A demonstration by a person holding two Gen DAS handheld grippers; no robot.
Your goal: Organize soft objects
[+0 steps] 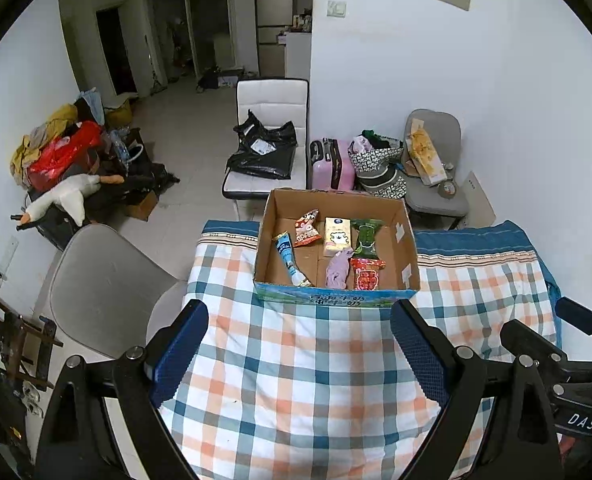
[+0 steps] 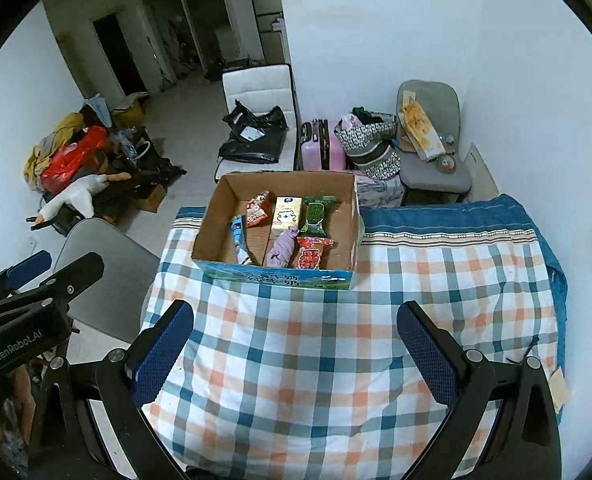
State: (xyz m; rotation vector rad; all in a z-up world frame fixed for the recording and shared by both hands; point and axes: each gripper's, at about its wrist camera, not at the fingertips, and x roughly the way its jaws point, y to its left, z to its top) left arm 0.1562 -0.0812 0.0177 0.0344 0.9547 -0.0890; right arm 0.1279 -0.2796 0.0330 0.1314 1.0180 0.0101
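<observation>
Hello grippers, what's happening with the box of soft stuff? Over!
Left gripper open, empty. Right gripper open, empty. Cardboard box on checked cloth holds six items. Nothing in the way.

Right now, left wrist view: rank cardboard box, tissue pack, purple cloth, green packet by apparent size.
1. cardboard box, clearly largest
2. green packet
3. tissue pack and purple cloth: look alike, no ranking

All lie at similar depth inside the box.
</observation>
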